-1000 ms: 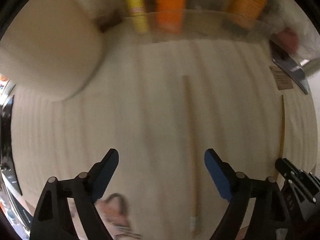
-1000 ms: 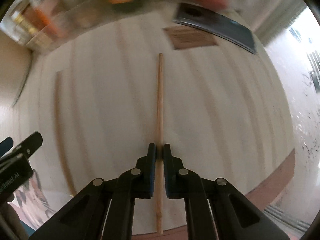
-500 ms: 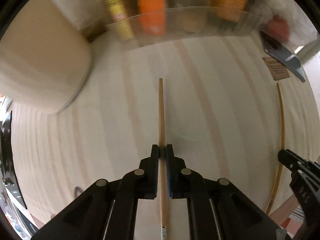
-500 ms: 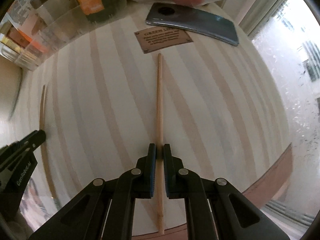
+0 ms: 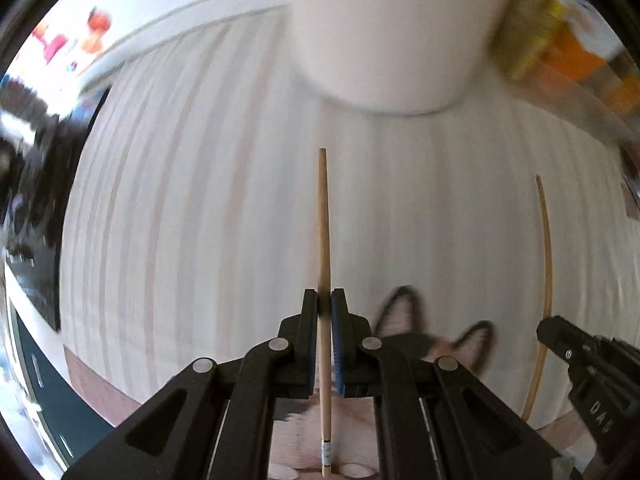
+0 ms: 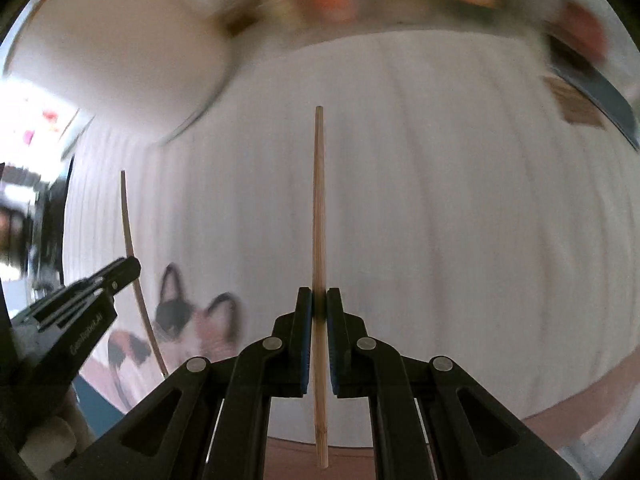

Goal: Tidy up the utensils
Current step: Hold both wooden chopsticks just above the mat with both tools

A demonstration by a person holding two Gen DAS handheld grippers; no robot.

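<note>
Blurred orange and yellow packages point(image 5: 560, 52), white holder point(image 5: 392, 28) top cropped

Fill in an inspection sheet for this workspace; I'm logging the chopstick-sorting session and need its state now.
Surface: pale striped wooden tabletop, with a cat picture at its near edge.
Job's things: two wooden chopsticks, the left chopstick and the right chopstick, each held in a gripper.
Clutter: white cylindrical container, clear bin of blurred orange and yellow packages, dark phone, small brown plaque.
Grippers: left gripper shut on the left chopstick; right gripper shut on the right chopstick.
Cables: nothing seen.
Surroundings: bright and blurred; cannot tell.
</note>
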